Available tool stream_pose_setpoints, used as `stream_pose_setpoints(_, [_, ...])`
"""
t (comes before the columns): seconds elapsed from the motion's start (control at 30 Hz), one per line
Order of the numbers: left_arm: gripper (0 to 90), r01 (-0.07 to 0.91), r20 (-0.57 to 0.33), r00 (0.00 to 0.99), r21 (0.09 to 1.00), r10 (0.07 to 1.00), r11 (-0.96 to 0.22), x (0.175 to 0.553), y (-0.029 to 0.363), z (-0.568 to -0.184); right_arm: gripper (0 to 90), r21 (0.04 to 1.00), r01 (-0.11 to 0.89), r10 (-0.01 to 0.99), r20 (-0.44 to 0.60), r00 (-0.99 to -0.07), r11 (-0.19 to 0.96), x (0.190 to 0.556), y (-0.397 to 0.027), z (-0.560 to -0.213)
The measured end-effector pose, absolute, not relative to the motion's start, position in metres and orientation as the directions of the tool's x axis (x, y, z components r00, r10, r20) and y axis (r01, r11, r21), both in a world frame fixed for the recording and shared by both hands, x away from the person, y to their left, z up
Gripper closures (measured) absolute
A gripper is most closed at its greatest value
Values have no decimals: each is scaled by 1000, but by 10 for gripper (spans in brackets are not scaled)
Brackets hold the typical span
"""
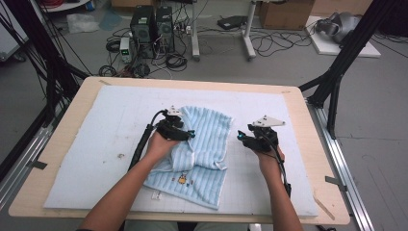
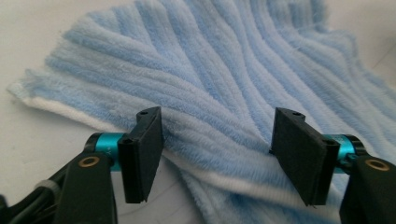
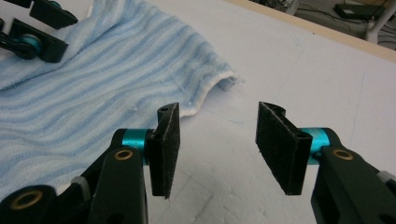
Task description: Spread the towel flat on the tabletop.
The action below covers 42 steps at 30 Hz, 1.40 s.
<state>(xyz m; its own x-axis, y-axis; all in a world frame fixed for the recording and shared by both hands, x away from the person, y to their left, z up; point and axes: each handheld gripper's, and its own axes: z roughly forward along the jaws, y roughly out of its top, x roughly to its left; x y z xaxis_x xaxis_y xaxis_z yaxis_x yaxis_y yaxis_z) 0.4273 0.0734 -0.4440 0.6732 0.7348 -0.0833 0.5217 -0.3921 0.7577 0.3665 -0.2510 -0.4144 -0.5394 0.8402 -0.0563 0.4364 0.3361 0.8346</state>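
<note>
A light blue striped towel (image 1: pixel 208 139) lies partly folded on the white mat, with a small cartoon print near its front edge. My left gripper (image 1: pixel 192 134) hovers low over the towel's left-middle part. Its jaws stand wide apart (image 2: pixel 217 149), and a ridge of the towel (image 2: pixel 224 70) with its white hem runs between them without being pinched. My right gripper (image 1: pixel 239 136) is just off the towel's right edge, open above bare mat (image 3: pixel 229 140). In the right gripper view the towel (image 3: pixel 93 84) lies to the left and the left gripper (image 3: pixel 37 28) is at the top left.
The white foam mat (image 1: pixel 96 144) covers most of a wooden table (image 1: pixel 57 144). A small white tag (image 1: pixel 156 195) lies on the mat near the front edge. Beyond the table are floor cables, computer towers (image 1: pixel 151 29) and black frame legs (image 1: pixel 337 72).
</note>
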Motion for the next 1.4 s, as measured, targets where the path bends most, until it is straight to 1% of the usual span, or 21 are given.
stream_pose_setpoints(0.03, [450,509,-62,679,758,732,-408,428,73,-444,494,833,442,841,-50,-539,333,367,-252,-415])
stream_pose_setpoints(0.07, [566,496,-53,684,765,728,-411,429,74,-443,494,832,443,840,-49,-541,334,367,-252,-415])
stream_pose_setpoints(0.1, [710,491,-57,687,771,725,-405,430,76,-442,494,832,443,839,-47,-541,333,367,-252,-415])
stream_pose_setpoints(0.17, [769,506,-86,666,782,741,-364,434,85,-441,494,833,441,839,-49,-542,334,367,-252,-415])
stream_pose_setpoints(0.23, [766,526,-135,650,790,748,-315,438,96,-439,494,834,440,836,-47,-547,335,367,-251,-415])
stream_pose_setpoints(0.33, [734,519,-176,643,816,745,-255,440,112,-435,495,830,444,833,-45,-551,338,367,-250,-416])
stream_pose_setpoints(0.43, [740,508,-188,640,831,745,-227,442,123,-433,495,826,448,829,-42,-557,343,368,-249,-418])
stream_pose_setpoints(0.5, [782,499,-165,636,833,753,-239,442,129,-432,495,823,454,831,-39,-555,342,368,-247,-418])
stream_pose_setpoints(0.63, [775,501,-163,588,843,792,-198,447,145,-432,494,824,449,828,-43,-559,346,368,-247,-419])
stream_pose_setpoints(0.73, [745,514,-199,554,846,808,-144,451,159,-434,494,824,453,830,-36,-557,340,368,-247,-419])
stream_pose_setpoints(0.93, [761,507,-237,517,859,822,-71,454,180,-434,495,826,458,827,-18,-562,329,370,-241,-421])
stream_pose_setpoints(0.97, [744,518,-248,507,853,825,-61,454,182,-435,495,828,457,826,-14,-563,325,371,-239,-422])
stream_pose_setpoints(1.03, [666,533,-251,493,844,833,-61,455,183,-437,496,833,458,818,13,-576,309,372,-233,-423])
stream_pose_setpoints(1.1, [518,554,-267,456,831,849,-36,455,184,-437,496,836,461,806,38,-591,298,373,-225,-424])
stream_pose_setpoints(1.13, [473,558,-270,444,830,854,-27,454,185,-437,496,836,462,798,49,-600,296,374,-220,-424])
stream_pose_setpoints(1.17, [457,550,-261,444,835,857,-31,452,186,-436,496,835,461,790,53,-610,300,374,-215,-424])
stream_pose_setpoints(1.23, [459,533,-237,467,844,852,-57,448,187,-433,496,837,455,775,60,-629,304,375,-205,-425])
stream_pose_setpoints(1.33, [470,506,-219,525,857,823,-95,440,183,-429,502,838,453,758,75,-648,304,379,-191,-426])
stream_pose_setpoints(1.4, [469,497,-221,559,860,800,-110,435,179,-428,507,830,469,749,98,-655,301,386,-180,-429])
